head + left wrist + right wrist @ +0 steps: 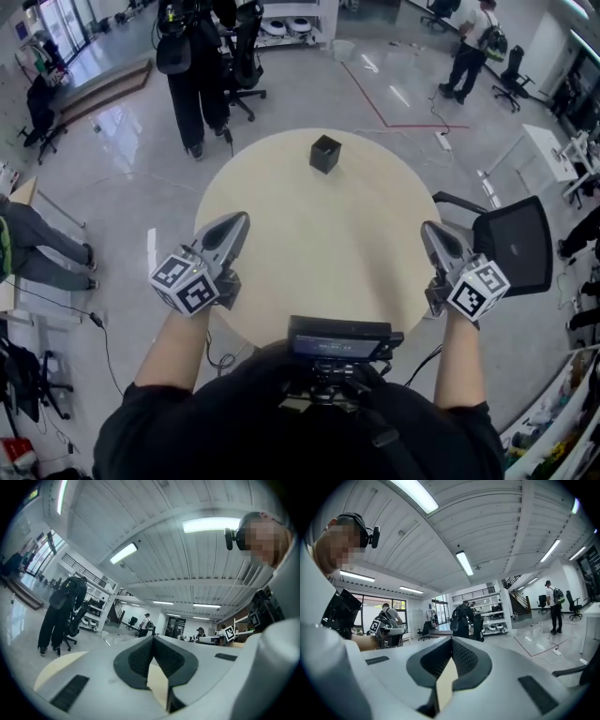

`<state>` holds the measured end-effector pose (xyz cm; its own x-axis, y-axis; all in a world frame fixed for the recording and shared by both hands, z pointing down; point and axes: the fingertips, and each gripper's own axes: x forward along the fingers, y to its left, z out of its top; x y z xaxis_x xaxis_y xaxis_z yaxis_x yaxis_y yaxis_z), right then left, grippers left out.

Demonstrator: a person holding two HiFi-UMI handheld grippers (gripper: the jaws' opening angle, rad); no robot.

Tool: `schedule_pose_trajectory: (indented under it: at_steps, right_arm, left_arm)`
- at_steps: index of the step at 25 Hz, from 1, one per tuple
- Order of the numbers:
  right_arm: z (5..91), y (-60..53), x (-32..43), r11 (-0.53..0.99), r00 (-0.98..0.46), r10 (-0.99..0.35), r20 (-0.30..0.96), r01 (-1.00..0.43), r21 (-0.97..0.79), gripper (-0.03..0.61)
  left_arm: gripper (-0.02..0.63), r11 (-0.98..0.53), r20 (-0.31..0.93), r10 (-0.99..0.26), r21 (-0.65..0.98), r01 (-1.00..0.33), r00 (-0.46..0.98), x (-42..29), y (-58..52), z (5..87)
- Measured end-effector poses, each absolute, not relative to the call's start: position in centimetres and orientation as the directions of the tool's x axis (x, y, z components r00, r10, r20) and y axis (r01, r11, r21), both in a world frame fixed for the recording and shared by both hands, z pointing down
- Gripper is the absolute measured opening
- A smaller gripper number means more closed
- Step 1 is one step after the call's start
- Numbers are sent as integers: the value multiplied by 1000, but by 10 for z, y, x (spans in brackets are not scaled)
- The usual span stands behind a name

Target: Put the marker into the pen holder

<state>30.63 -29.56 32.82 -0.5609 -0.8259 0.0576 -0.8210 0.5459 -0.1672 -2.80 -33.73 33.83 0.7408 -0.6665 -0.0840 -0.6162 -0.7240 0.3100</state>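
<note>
Left gripper (241, 218), right gripper (427, 228): jaws closed, empty; pen holder (324, 154) far across table (319, 248)

Bright ceiling strips (464, 563); floor (112, 117) glare; fisheye edges, prob. soft.

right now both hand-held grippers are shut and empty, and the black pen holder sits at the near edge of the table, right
No: the head view shows the black pen holder near the far edge of the table. The left hand-held gripper and right hand-held gripper are shut and empty.
</note>
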Motion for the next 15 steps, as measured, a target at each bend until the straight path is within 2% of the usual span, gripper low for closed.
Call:
schedule_pose_trajectory:
  at_steps: [8,15]
  right_arm:
    - [326,-221,329,610,-631,-775,45,-764,-210,3]
    - [323,-211,305,618,-636,-772,17,-756,-216,3]
  left_arm:
    - [-5,-696,-82,-701,297,-654,709,-2,-237,331]
    - [-5,-734,-105,-663,288,-615,742,-7,-232,315]
